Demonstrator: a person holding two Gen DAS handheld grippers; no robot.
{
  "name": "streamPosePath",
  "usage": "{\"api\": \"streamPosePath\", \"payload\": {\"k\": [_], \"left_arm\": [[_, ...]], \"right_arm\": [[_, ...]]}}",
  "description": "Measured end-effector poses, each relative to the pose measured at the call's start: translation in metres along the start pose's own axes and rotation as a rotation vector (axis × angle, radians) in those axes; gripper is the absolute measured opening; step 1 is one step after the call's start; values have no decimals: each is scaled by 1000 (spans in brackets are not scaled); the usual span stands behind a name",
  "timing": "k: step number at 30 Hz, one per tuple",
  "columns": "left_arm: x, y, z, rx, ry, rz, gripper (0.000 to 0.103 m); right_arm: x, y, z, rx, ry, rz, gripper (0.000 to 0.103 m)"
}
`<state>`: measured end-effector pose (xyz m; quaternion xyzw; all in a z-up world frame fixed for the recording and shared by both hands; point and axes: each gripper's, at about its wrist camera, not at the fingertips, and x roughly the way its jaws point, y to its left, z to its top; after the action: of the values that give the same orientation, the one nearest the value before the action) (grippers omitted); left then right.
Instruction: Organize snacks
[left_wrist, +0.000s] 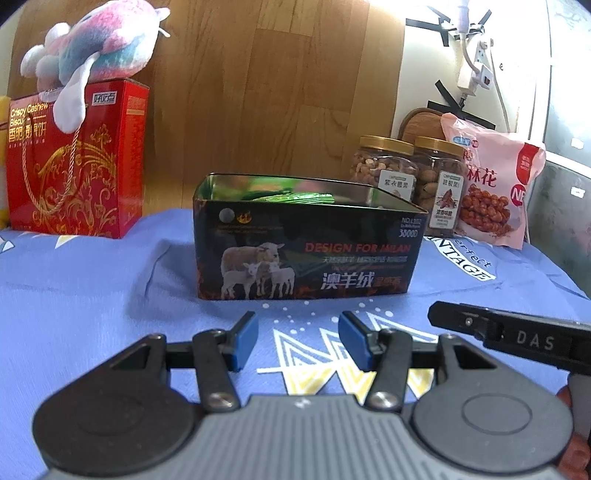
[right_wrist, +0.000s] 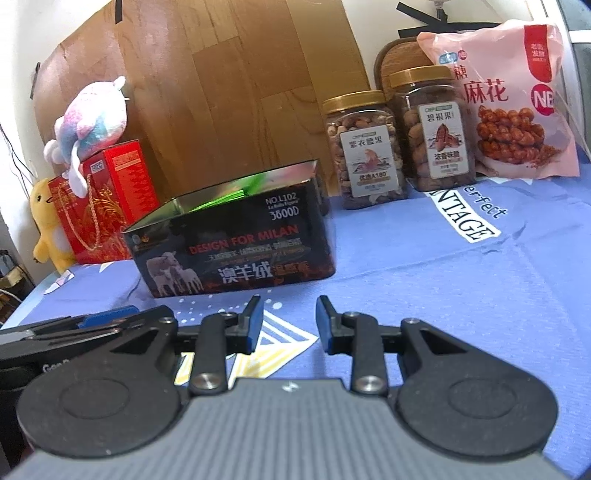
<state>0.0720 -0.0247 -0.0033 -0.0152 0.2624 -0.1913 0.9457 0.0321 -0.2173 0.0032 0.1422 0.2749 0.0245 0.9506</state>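
Blue tablecloth (left_wrist: 92, 295) everywhere; both the left gripper (left_wrist: 297, 341) and right gripper (right_wrist: 289, 325) hover with fingers apart, empty. Green packets (left_wrist: 295, 199) inside the black tin (left_wrist: 306, 254) are mostly hidden.

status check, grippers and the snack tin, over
Left gripper and right gripper both open, empty, above blue cloth. Open black sheep-print tin ahead, green packets inside. Nothing in the way.
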Motion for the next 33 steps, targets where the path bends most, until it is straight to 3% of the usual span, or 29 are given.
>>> {"api": "streamPosePath", "payload": {"k": [33], "left_arm": [[2, 2, 1, -9, 16, -6, 49]], "right_arm": [[3, -2, 1, 9, 18, 24, 34]]}}
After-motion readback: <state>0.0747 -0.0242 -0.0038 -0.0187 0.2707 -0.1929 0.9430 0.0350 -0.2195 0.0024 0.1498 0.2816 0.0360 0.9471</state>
